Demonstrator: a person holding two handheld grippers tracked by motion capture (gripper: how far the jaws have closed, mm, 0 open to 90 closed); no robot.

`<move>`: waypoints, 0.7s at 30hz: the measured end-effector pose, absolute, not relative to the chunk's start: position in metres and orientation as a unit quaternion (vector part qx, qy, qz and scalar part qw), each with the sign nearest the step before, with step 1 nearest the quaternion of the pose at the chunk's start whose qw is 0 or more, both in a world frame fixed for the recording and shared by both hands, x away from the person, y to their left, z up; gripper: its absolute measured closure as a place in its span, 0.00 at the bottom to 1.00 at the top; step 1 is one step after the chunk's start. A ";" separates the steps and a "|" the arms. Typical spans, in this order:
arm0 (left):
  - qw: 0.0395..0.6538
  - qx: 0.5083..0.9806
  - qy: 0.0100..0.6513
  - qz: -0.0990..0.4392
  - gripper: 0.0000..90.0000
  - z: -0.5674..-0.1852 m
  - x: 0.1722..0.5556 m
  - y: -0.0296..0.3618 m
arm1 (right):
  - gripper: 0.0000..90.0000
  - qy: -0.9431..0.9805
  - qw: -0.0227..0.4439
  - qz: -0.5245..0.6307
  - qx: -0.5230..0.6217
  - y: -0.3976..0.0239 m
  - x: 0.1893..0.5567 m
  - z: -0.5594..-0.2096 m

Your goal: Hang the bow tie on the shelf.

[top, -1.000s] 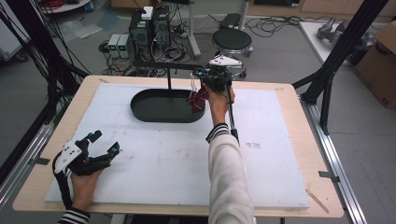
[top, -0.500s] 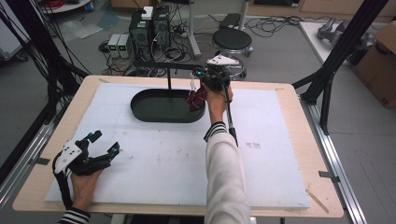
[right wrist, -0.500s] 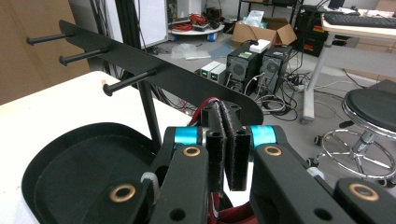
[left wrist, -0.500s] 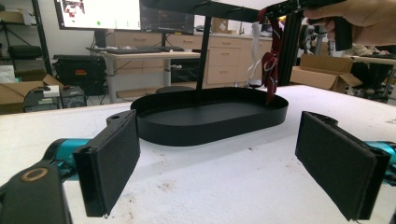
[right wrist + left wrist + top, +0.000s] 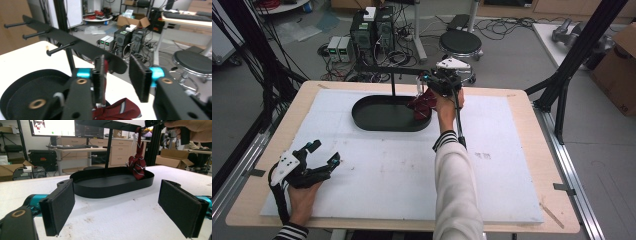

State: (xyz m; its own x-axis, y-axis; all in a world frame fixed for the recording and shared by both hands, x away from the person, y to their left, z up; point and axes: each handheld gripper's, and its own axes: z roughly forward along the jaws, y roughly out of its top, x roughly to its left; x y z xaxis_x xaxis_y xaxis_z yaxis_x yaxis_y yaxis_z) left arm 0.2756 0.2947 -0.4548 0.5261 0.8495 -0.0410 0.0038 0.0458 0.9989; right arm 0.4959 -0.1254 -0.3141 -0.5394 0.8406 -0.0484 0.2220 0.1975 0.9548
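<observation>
While one dark-red striped necktie [image 5: 137, 166] hangs from the black rack [image 5: 82, 47] into the far right end of the single black oval tray [image 5: 367, 119], the right gripper [image 5: 438, 84] sits just above it, jaws partly apart and gripping nothing. Three pegs [image 5: 58, 49] project from the rack's bar. Near the table's [image 5: 522, 150] near left corner rests the left gripper [image 5: 314, 162], jaws spread wide and empty.

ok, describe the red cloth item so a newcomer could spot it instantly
Start at the white mat covering the wooden table, then find the black oval tray near its far edge, with a thin black post rising from it. At the tray's right end, just under the right gripper, hangs the dark red striped tie, bunched into a knot. It is the only red, soft thing among black hardware.
</observation>
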 end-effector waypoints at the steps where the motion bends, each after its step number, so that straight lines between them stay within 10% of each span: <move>1: 0.632 0.603 0.353 0.334 0.16 -0.455 0.276 0.294 | 0.66 0.710 0.306 0.513 0.373 -0.127 0.495 -0.313; 2: 0.632 0.603 0.354 0.335 0.16 -0.455 0.276 0.294 | 0.45 0.698 0.316 0.514 0.386 -0.129 0.492 -0.310; 8: 0.633 0.602 0.356 0.332 0.16 -0.455 0.276 0.295 | 0.11 0.686 0.342 0.495 0.409 -0.142 0.471 -0.301; 21: 0.633 0.603 0.351 0.335 0.16 -0.455 0.275 0.294 | 0.02 0.679 0.354 0.533 0.361 -0.193 0.388 -0.268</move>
